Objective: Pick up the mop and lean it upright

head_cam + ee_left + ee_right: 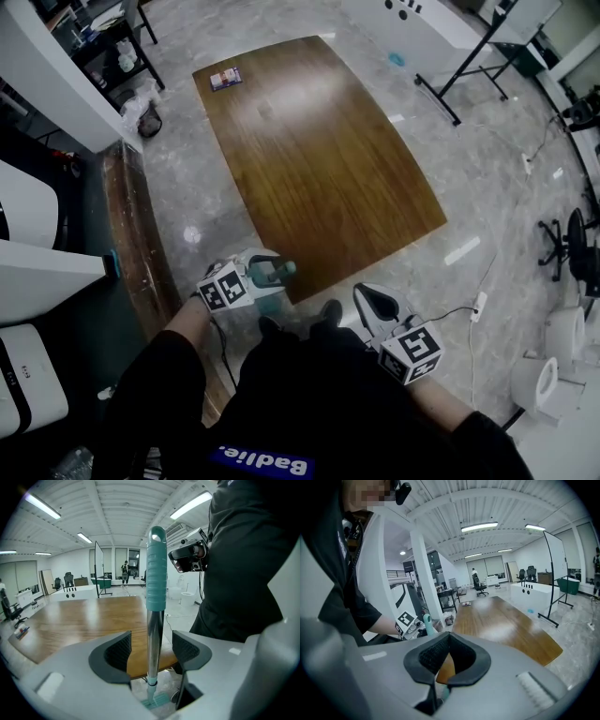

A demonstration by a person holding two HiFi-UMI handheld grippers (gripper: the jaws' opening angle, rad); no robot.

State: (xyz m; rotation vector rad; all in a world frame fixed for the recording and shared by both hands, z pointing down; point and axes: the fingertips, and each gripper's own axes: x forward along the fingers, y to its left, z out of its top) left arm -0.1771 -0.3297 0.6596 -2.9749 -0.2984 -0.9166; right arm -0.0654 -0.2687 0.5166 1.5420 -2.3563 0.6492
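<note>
The mop stands upright at the near edge of the brown wooden table [319,159]. Its teal grip [156,573] tops a shiny metal shaft [153,644], and the teal mop head [157,700] rests on the floor below. My left gripper [151,651] is open; its jaws stand either side of the shaft with a gap on each side. From the head view, the left gripper [258,277] sits at the table's near corner with the teal grip [281,270] beside it. My right gripper [375,302] hovers lower right, shut and empty [446,663]. I cannot tell whether the shaft touches the table.
A small card [225,79] lies at the table's far corner. A long wooden counter [136,244] runs along the left. A whiteboard stand [469,66], an office chair [562,248], a power strip [478,305] and white cylinders [553,356] stand to the right.
</note>
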